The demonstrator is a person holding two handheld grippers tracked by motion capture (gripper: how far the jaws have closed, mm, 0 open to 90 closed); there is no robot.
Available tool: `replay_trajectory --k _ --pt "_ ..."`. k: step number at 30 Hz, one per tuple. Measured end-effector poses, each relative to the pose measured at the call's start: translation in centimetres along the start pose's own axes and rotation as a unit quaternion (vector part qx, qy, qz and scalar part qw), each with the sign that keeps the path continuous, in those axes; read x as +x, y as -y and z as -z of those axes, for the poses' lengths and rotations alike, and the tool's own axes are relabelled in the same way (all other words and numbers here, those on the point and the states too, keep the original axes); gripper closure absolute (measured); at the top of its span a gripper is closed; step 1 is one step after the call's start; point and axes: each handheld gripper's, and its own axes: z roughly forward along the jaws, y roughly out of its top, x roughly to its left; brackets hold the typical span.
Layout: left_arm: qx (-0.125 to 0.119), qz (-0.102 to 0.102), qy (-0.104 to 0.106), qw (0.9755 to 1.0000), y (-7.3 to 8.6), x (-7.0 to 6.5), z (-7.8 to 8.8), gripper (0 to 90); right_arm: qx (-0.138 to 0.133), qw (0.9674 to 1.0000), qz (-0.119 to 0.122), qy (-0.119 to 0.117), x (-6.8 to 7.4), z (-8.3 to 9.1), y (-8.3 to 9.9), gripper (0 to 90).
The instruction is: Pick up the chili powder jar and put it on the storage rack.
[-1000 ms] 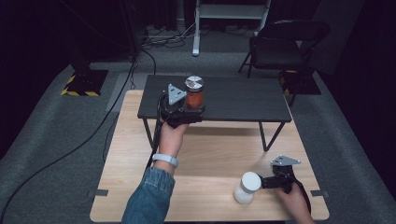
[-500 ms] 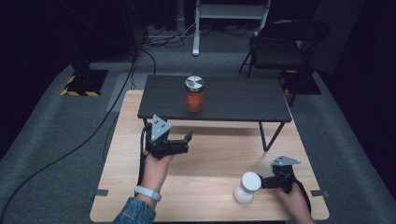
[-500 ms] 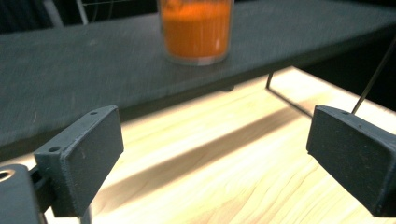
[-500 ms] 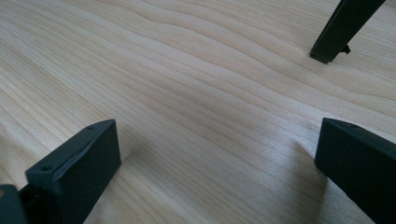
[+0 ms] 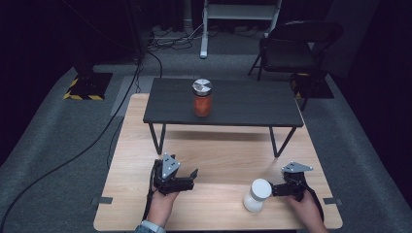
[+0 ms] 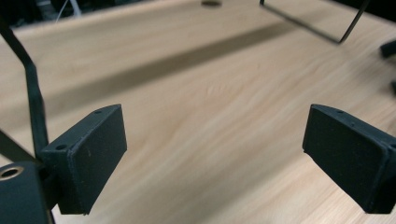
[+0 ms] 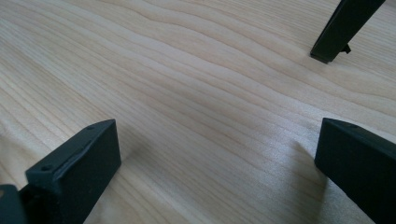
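My left gripper point(image 5: 193, 175) is black with a grey plate on top, and my right gripper point(image 5: 275, 190) is the same. The bottle point(image 5: 256, 195) beside it is white. The jar point(image 5: 202, 97) is orange-red with a silver lid. The shelf point(image 5: 252, 104) is black, the table point(image 5: 218, 155) pale wood with wavy grain.

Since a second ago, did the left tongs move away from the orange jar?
Yes. The left tongs came off the small black table toward the person, down to the wooden tabletop. The jar stayed put.
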Motion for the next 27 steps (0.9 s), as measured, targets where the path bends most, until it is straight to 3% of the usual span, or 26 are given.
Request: replay_trajectory --k 7,15,21,23,27 --pt "0.038 0.007 0.007 0.9992 1.8 -0.4 -1.7 5.7 0.0 1.0 0.0 0.0 0.0 0.0 0.0 0.0" --pt "0.066 0.012 0.005 0.9978 2.4 -0.2 -2.9 5.1 0.0 1.0 0.0 0.0 0.0 0.0 0.0 0.0" --pt "0.096 0.013 0.006 0.9953 1.9 0.0 -3.4 5.6 0.0 1.0 0.0 0.0 0.0 0.0 0.0 0.0" --pt "0.119 0.014 0.009 0.9927 1.2 0.2 -3.8 6.0 0.0 1.0 0.0 0.0 0.0 0.0 0.0 0.0" --pt "0.127 0.007 -0.007 0.9918 1.0 -0.2 -4.0 5.0 0.0 1.0 0.0 0.0 0.0 0.0 0.0 0.0"
